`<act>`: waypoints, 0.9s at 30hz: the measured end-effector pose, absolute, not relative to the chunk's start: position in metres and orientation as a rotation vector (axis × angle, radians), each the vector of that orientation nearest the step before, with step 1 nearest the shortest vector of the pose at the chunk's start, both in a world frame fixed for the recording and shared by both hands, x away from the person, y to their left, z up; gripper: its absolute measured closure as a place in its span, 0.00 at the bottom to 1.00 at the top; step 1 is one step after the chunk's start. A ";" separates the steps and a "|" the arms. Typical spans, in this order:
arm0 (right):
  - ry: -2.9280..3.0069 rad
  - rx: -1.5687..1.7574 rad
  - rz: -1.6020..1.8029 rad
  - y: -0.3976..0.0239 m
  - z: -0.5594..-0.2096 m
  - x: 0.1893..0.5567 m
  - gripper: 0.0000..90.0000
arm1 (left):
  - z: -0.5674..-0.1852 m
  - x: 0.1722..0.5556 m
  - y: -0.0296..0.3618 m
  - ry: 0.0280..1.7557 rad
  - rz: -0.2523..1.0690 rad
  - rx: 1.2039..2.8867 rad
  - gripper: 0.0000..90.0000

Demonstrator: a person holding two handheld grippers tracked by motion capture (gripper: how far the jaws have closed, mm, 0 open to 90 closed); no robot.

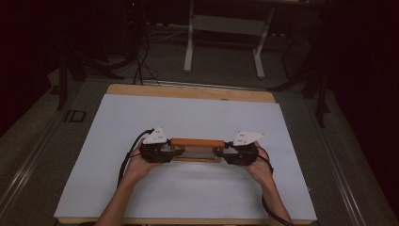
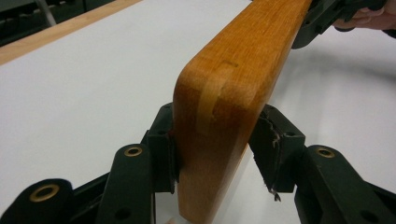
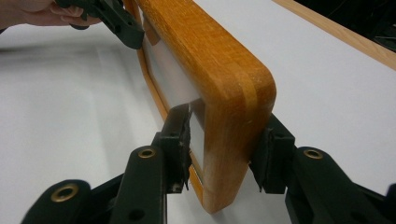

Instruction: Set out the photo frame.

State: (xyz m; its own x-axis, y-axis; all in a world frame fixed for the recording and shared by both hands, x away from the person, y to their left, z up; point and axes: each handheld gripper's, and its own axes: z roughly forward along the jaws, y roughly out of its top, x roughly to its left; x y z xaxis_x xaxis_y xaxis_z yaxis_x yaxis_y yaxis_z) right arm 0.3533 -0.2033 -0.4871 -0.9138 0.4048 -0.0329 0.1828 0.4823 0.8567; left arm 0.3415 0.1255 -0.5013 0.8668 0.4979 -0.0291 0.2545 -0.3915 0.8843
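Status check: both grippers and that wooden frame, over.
Left gripper and right gripper each shut on an end of the wooden frame. Frame upright on edge over the white mat. Nothing in the way.

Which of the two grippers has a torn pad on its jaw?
The left gripper: its pad beside the wooden frame is ragged and peeling at the edge. The right gripper has pads that look intact.

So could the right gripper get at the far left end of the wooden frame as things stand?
Probably not. The right gripper is shut on the wooden frame's own right end, and the left gripper already clamps the left end, so that spot is taken.
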 end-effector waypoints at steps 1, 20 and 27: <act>2.500 0.508 1.402 -0.204 -0.487 0.353 0.68 | -0.501 0.342 0.125 0.552 0.290 1.994 0.62; 2.532 0.606 1.451 -0.212 -0.492 0.355 0.67 | -0.503 0.347 0.122 0.616 0.165 1.962 0.62; 2.550 0.659 1.464 -0.212 -0.495 0.358 0.67 | -0.506 0.351 0.123 0.656 0.106 1.952 0.61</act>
